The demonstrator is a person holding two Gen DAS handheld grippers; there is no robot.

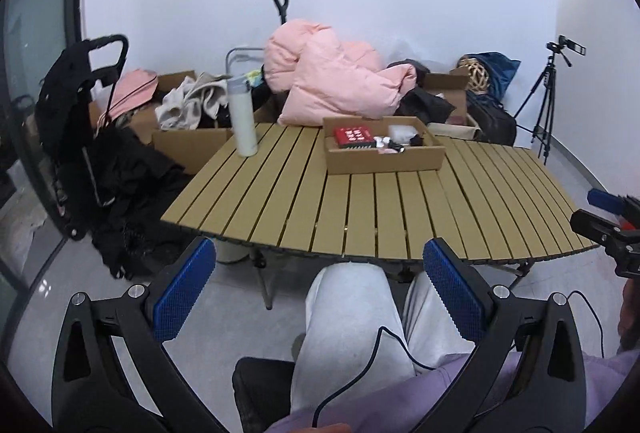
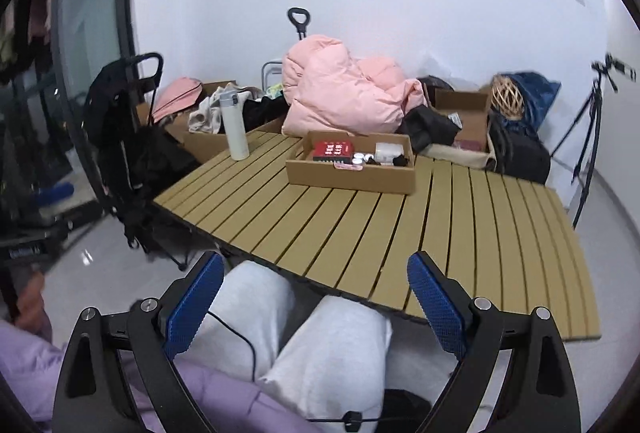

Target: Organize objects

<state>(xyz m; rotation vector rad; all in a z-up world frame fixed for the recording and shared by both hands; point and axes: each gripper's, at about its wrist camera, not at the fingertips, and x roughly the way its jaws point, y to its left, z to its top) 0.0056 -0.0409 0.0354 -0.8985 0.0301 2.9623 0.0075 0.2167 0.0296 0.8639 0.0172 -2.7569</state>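
Note:
A shallow cardboard box (image 1: 384, 157) (image 2: 348, 177) stands on the far part of the slatted table (image 1: 360, 217) (image 2: 400, 233). Inside it lie a red packet (image 1: 354, 136) (image 2: 333, 149), small white items and some black bits. A white bottle (image 1: 243, 115) (image 2: 234, 127) stands upright at the table's far left corner. My left gripper (image 1: 320, 293) is open over the person's knees, short of the table's near edge, with nothing between its blue pads. My right gripper (image 2: 316, 309) is also open and empty, held above the lap. The right gripper's tip shows at the right edge of the left wrist view.
Behind the table lie a pink quilted coat (image 1: 332, 77) (image 2: 348, 89), cardboard boxes with clothes (image 1: 188, 113), a folded black stroller (image 1: 80, 121) (image 2: 124, 137) and dark bags (image 2: 516, 145). A camera tripod (image 1: 548, 101) (image 2: 592, 129) stands at the right wall. The person's grey trousers (image 1: 344, 329) fill the foreground.

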